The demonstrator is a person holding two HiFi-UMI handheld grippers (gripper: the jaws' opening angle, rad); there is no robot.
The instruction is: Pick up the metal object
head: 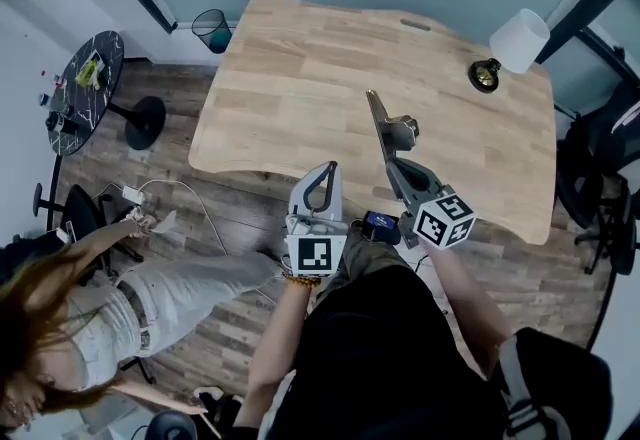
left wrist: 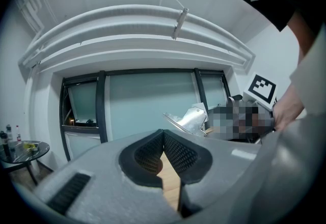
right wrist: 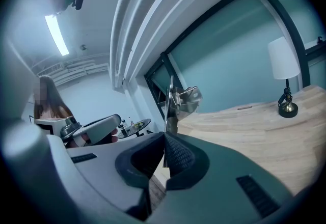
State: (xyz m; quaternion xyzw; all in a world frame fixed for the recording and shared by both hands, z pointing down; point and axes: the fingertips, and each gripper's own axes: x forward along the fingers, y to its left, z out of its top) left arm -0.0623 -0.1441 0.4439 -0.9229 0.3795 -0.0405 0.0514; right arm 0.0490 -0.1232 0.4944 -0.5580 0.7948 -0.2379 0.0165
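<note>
Right gripper [right wrist: 164, 141]: the pads [right wrist: 178, 154] are pressed together on the thin lower edge of the metal object [right wrist: 179, 100]. The object stands up out of the jaws as a narrow flat strip with a sprung clip-like piece partway along. In the head view the right gripper [head: 400, 168] is tilted over the near part of the table [head: 300, 78], and the metal object [head: 380, 123] runs up and away from it, apparently clear of the wood, with no contact visible. Left gripper [left wrist: 163, 139]: jaws together with nothing between them, only a sliver of wood showing through the gap below. It is held at the table's near edge [head: 327, 168], just beside the right one, and takes no part in the hold. The lamp [head: 515, 43] stands at the far right corner, well apart. Judgement: grasp made and object raised, so the pick-up looks essentially done. What is left is keeping the grip secure, since the hold is on a thin edge and the strip could pivot.
</note>
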